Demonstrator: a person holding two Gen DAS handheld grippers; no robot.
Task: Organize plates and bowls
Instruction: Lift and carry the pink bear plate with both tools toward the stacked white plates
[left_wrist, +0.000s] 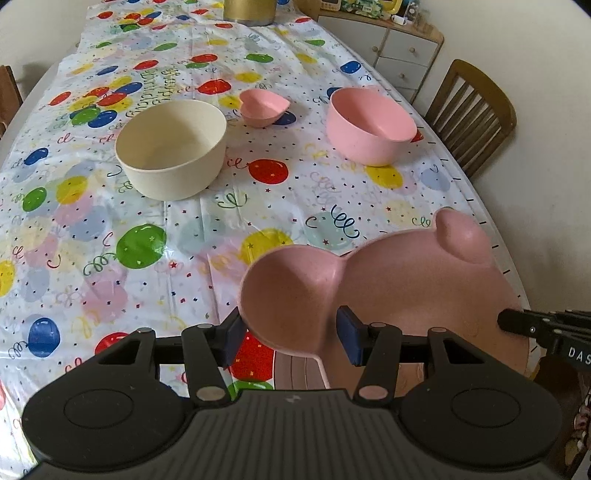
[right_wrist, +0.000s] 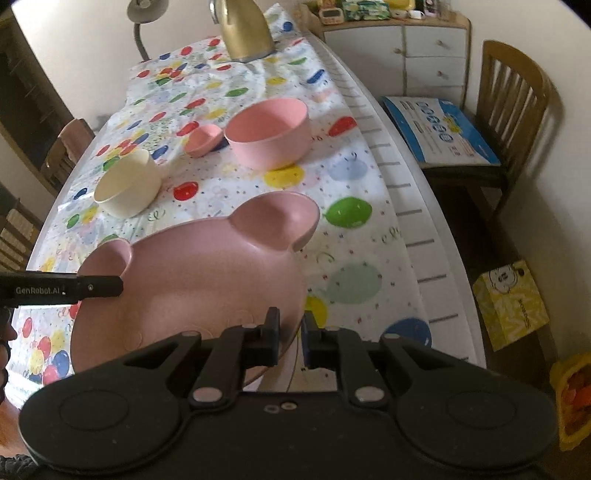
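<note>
A pink bear-shaped plate (left_wrist: 413, 280) with two round ears is held above the near right of the table. My right gripper (right_wrist: 290, 339) is shut on its near rim (right_wrist: 207, 280). My left gripper (left_wrist: 290, 336) is open, its pads either side of the plate's left ear, not pinching it. A cream bowl (left_wrist: 171, 147) stands mid-table, also in the right wrist view (right_wrist: 127, 188). A pink bowl (left_wrist: 369, 125) stands to the right (right_wrist: 267, 131). A small pink heart-shaped dish (left_wrist: 263, 107) lies between them (right_wrist: 203, 139).
The table wears a balloon-print cloth (left_wrist: 147, 243). A gold kettle (right_wrist: 245, 31) stands at the far end. A wooden chair (right_wrist: 517, 110) with a blue-and-white box on its seat stands right of the table. A white drawer unit (right_wrist: 406, 48) is behind. A yellow box (right_wrist: 511, 304) lies on the floor.
</note>
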